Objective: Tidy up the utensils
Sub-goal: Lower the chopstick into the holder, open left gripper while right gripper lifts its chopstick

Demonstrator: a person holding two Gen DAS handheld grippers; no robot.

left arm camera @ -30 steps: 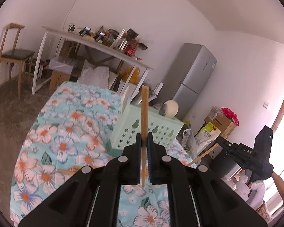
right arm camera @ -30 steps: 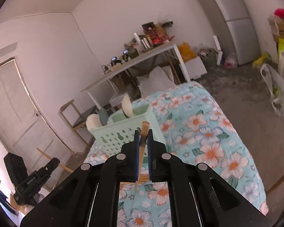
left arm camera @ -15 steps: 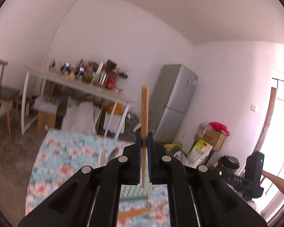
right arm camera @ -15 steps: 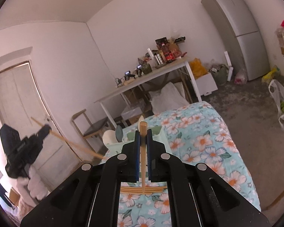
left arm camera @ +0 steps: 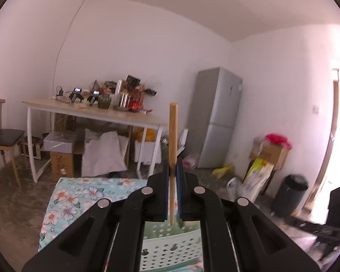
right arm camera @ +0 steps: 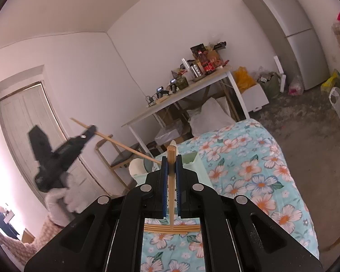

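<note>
My left gripper [left arm camera: 172,174] is shut on a wooden chopstick [left arm camera: 172,136] that stands upright above the pale green perforated basket [left arm camera: 170,247]. My right gripper [right arm camera: 170,172] is shut on another wooden chopstick [right arm camera: 171,181], held upright. In the right wrist view the left gripper [right arm camera: 63,149] hangs in the air at the left, its chopstick [right arm camera: 124,145] slanting down toward the green basket [right arm camera: 192,161], which holds spoons [right arm camera: 137,168]. Several chopsticks [right arm camera: 172,228] lie on the floral tablecloth [right arm camera: 249,170] under my right gripper.
A white desk [left arm camera: 90,113] cluttered with jars and gadgets stands against the back wall, boxes and bags beneath it. A wooden chair [left arm camera: 2,136] is at the left, a grey fridge [left arm camera: 215,117] and a black bin [left arm camera: 287,195] at the right. A white door [right arm camera: 27,117] is left.
My left gripper has risen and tilted up with its chopstick, now above the basket. My right gripper has lifted and pulled back; the loose chopsticks now show beneath it.
</note>
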